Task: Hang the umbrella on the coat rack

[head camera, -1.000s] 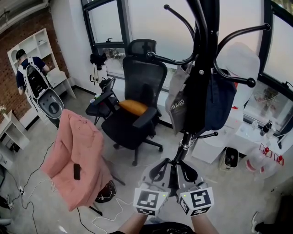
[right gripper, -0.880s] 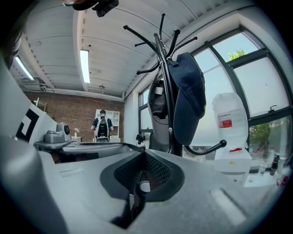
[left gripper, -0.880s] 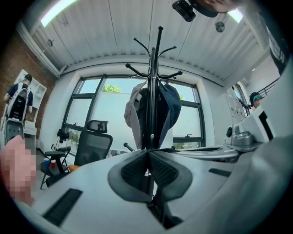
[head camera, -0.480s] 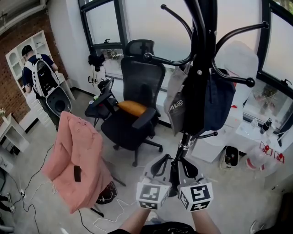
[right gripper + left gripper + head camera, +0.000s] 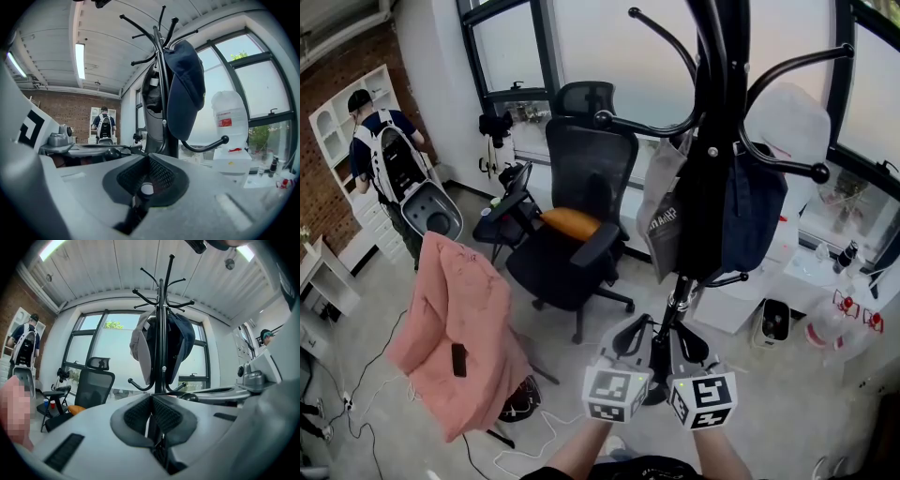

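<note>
The right gripper [image 5: 149,160] is clamping its jaws on the umbrella [image 5: 142,193], a dark stick with a pale end cap sitting low between the pads. The left gripper [image 5: 151,397], just beside it, is holding its jaws together. The coat rack [image 5: 713,141] is standing straight ahead of both, its hooks rising above them and a grey bag [image 5: 662,221] hanging there.
</note>
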Available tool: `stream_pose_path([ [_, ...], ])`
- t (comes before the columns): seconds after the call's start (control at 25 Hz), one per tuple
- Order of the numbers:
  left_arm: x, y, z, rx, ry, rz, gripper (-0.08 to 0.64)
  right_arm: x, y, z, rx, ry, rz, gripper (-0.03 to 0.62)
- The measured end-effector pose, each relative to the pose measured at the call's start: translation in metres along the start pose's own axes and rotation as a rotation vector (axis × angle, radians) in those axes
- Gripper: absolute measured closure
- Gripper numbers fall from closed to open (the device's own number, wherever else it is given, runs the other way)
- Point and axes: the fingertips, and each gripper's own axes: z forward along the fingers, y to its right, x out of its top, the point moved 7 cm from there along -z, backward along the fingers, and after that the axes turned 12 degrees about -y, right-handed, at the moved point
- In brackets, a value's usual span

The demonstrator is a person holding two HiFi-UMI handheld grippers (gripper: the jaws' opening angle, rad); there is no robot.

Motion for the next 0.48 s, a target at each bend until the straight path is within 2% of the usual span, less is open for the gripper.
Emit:
stream_pose_path([
  [0.32, -0.009, -0.002, 0.016, -0.046, -0.017, 0.002, 0.548, -0.006, 0.009, 0.009, -0.022, -0.027, 0.008, 0.589],
  [0.48, -0.011, 0.001, 0.022, -0.051, -0.029, 0.031, 0.548, -0.010, 0.010, 0.013, -0.021, -0.046, 0.008, 0.589],
])
